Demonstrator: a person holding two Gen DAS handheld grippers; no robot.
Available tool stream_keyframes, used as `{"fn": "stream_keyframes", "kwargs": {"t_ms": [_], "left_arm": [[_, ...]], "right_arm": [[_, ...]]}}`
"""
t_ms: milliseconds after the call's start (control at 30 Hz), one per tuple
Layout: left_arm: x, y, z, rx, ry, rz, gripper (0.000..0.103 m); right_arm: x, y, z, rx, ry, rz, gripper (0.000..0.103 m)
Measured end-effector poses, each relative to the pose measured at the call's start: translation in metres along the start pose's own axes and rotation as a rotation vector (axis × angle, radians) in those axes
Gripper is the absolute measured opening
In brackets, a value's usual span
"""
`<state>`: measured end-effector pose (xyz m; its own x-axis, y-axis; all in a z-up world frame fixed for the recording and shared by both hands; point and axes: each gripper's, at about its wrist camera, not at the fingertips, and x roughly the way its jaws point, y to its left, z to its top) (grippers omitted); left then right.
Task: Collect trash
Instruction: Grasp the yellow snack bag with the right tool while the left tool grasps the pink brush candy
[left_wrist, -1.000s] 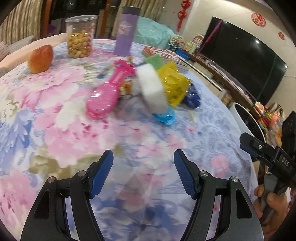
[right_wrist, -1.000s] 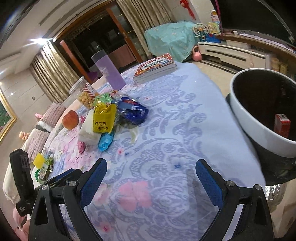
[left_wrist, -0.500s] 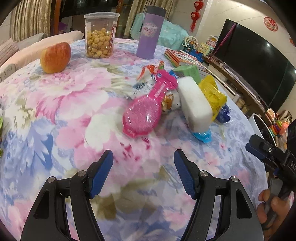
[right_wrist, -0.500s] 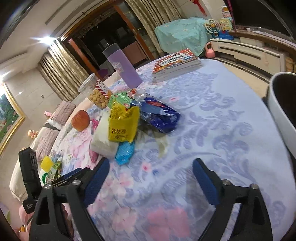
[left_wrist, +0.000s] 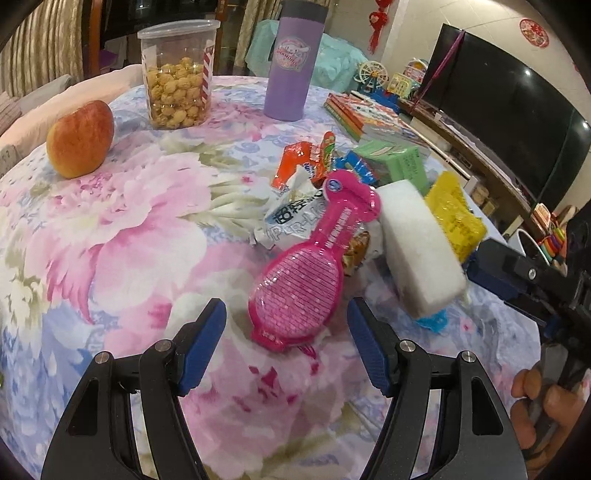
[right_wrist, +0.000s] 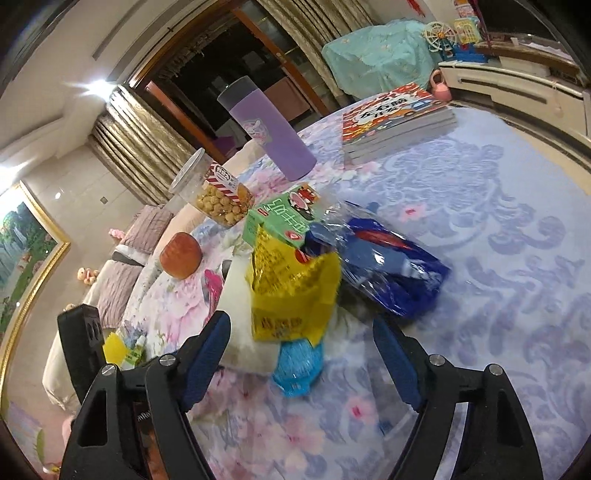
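Trash lies piled mid-table on the floral cloth. A pink hairbrush pack (left_wrist: 306, 280) lies just ahead of my left gripper (left_wrist: 286, 343), which is open and empty. Behind it lie a white wrapper (left_wrist: 291, 218), orange wrappers (left_wrist: 303, 162), a white foam block (left_wrist: 421, 251) and a yellow bag (left_wrist: 454, 210). My right gripper (right_wrist: 301, 354) is open, its fingers either side of the yellow bag (right_wrist: 291, 295) and a small cyan wrapper (right_wrist: 299, 362). A blue bag (right_wrist: 388, 266) and a green box (right_wrist: 284, 218) lie beyond.
An apple (left_wrist: 79, 138), a popcorn jar (left_wrist: 177, 74), a purple tumbler (left_wrist: 293, 62) and stacked books (left_wrist: 369, 114) stand at the table's far side. A person's hand (left_wrist: 546, 406) holds the right gripper's handle at the right edge. A television (left_wrist: 509, 118) stands past the table.
Both grippers have closed in on the pile. The pink pack now sits just before the left fingers. The right view swung left and the white bin dropped out of it.
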<state>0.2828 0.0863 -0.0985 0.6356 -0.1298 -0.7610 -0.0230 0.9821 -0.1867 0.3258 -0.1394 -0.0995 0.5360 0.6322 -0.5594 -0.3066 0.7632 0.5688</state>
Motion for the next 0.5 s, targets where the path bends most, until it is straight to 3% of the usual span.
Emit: {"fn": "stream_keyframes", "kwargs": {"t_ms": [67,133,167,200,367,500], "left_arm": [[0.003,0.001,0.001,0.0,0.003,-0.011,0.069],[0.003,-0.001,0.001,0.015,0.003,-0.018,0.066],[0.003,-0.004,0.001,0.03,0.003,-0.03,0.054],[0.004,-0.006,0.001,0.039,0.006,-0.037,0.048],[-0.003,-0.014,-0.001,0.083,-0.022,-0.037,0.048],[-0.011,-0.014,-0.007,0.063,-0.03,-0.045,0.047]], "right_arm": [[0.004,-0.001,0.001,0.007,0.006,0.003,0.077],[0.009,-0.002,0.002,0.018,0.021,0.017,0.062],[0.01,-0.003,0.002,0.021,0.027,0.022,0.047],[0.011,-0.003,0.002,0.021,0.033,0.021,0.041],[-0.001,0.002,-0.004,-0.004,0.005,0.016,0.034],[-0.015,0.0,-0.01,-0.015,-0.01,0.005,0.033]]}}
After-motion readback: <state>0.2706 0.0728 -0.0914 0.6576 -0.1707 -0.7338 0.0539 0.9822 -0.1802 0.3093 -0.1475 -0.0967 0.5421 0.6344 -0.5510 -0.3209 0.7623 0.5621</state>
